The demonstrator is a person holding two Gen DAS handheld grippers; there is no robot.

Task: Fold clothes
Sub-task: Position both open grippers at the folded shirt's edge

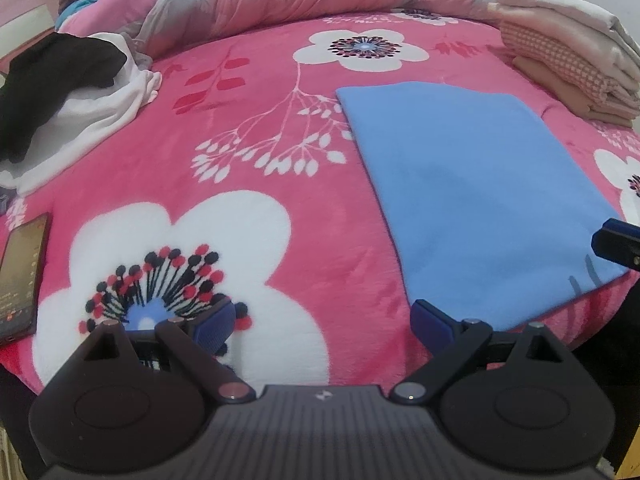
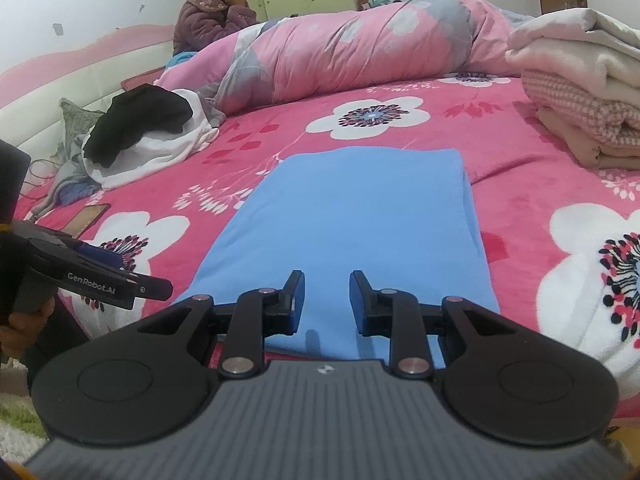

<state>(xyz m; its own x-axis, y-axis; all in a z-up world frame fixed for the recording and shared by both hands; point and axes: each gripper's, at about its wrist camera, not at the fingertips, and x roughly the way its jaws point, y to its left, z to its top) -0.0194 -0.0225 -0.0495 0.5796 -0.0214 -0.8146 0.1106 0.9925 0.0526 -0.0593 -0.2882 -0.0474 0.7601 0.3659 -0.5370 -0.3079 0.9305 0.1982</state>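
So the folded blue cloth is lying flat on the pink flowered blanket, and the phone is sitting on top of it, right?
Not quite. The blue cloth does lie flat on the pink flowered blanket, but the phone lies on the blanket itself, well apart from the cloth, as the left wrist view shows.

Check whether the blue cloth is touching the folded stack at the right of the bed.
Apart. In the right wrist view, a wide strip of pink bedspread shows between the blue cloth and the folded stack; the left wrist view shows it too.
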